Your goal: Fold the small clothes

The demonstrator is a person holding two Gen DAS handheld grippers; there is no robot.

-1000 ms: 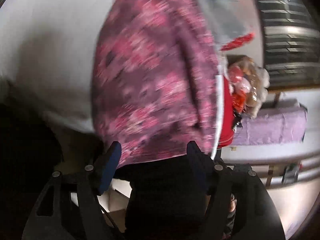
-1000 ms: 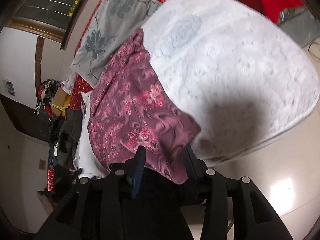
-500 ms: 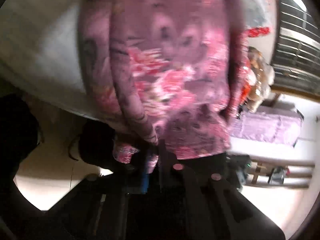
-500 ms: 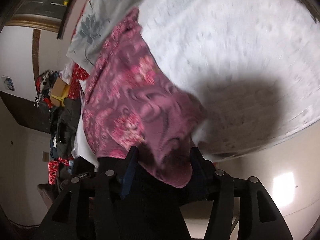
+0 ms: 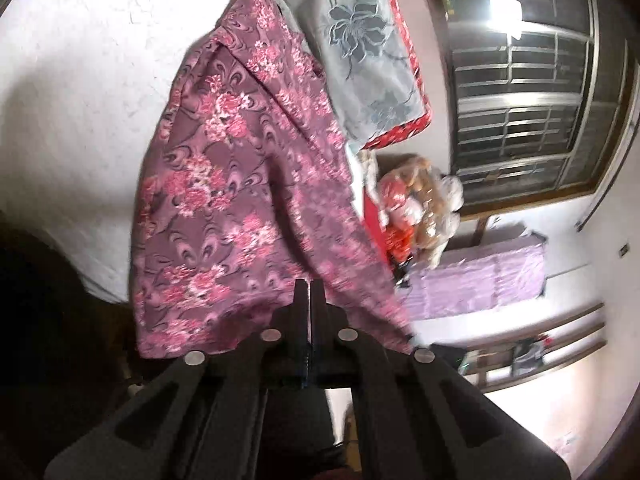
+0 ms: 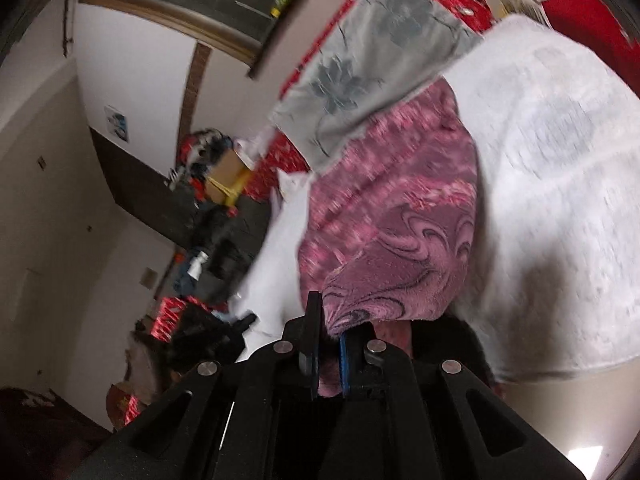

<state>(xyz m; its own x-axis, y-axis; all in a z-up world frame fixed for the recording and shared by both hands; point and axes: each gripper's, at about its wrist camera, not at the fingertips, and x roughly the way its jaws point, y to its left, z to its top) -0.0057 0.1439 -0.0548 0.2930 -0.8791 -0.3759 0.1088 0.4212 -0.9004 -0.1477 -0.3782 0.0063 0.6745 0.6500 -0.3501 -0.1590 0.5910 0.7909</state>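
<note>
A small purple garment with pink flowers [image 5: 240, 200] lies over the near edge of a white textured cover [image 5: 80, 100]. My left gripper [image 5: 309, 292] is shut on the garment's lower hem and lifts it. In the right wrist view the same garment [image 6: 400, 216] hangs from my right gripper [image 6: 328, 320], which is shut on a bunched corner of it. The white cover [image 6: 560, 200] lies to the right of the garment there.
A grey flowered cloth [image 5: 360, 48] with a red patterned border lies beyond the garment, also in the right wrist view [image 6: 360, 72]. A bag of toys [image 5: 420, 208], a purple-covered bench [image 5: 480, 280] and a barred window [image 5: 520, 100] stand behind. Clutter [image 6: 216, 184] fills the floor.
Both grippers were open around the garment's edge one second ago. Both have closed on it and lifted it off the cover's edge.
</note>
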